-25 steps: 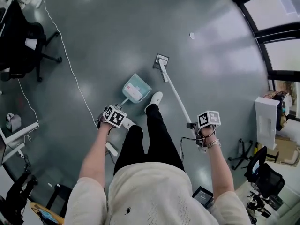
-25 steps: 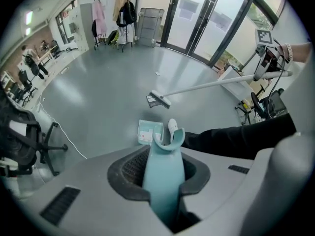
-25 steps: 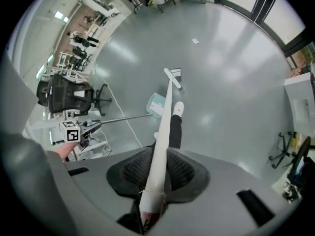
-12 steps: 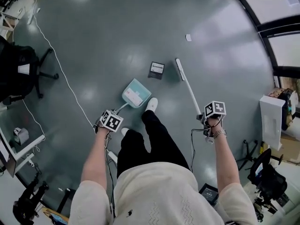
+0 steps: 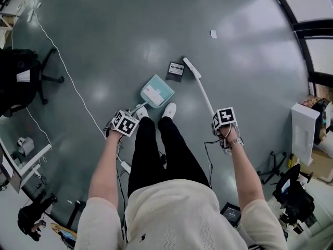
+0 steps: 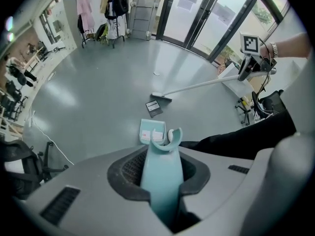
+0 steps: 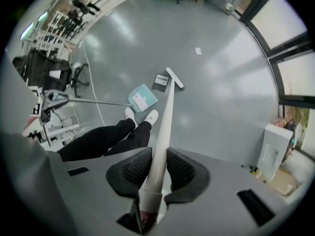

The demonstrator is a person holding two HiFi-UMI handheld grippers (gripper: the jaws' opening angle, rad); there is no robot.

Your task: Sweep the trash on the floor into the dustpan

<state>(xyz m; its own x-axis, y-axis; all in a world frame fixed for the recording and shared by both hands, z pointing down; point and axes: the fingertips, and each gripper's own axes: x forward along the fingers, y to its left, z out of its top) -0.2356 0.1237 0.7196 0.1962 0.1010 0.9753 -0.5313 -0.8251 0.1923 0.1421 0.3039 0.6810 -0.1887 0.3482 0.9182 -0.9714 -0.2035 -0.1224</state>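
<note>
A teal dustpan rests on the grey floor just ahead of the person's white shoes. Its long teal handle is clamped in my left gripper. A dark flat packet lies just beyond the pan's mouth. The white broom head touches the floor right of the packet. My right gripper is shut on the broom's white pole. A small white scrap lies farther out. The dustpan, packet and scrap also show in the right gripper view.
A white cable snakes over the floor at left, near a black office chair. A white cabinet and more chairs stand at right. Glass doors line the far wall.
The broom head swung left and now sits right beside the dark packet. The person stepped forward, bringing both feet together behind the dustpan. The right gripper moved slightly left.
</note>
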